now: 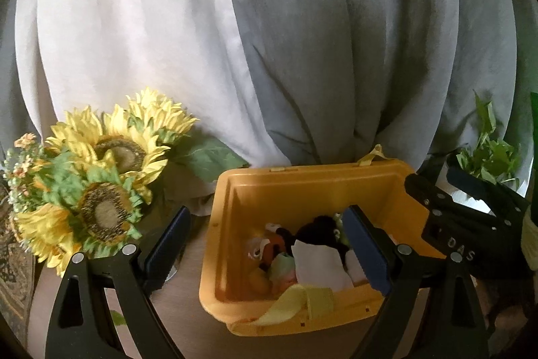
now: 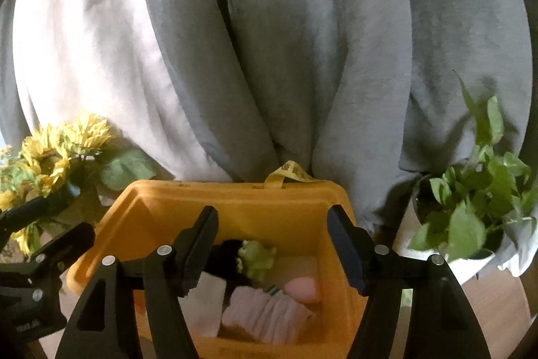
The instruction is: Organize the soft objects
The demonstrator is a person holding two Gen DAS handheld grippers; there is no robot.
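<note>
Yellow bin (image 2: 255, 201) on the table, soft toys and folded cloths inside, right claw (image 2: 274, 253) released above it, left claw (image 1: 265, 248) released astride its left wall, sunflowers (image 1: 101, 157) left of it.

We see an orange-yellow bin (image 2: 235, 201) with a pale yellow strap (image 2: 289, 174). Inside lie a pink folded cloth (image 2: 265, 315), a green plush (image 2: 257, 258), a black toy (image 1: 319, 224) and a white cloth (image 1: 316, 261). The sunflowers (image 1: 111, 150) are yellow with brown centres, the curtain (image 1: 302, 39) grey and white, the plant (image 2: 470, 207) green.
</note>
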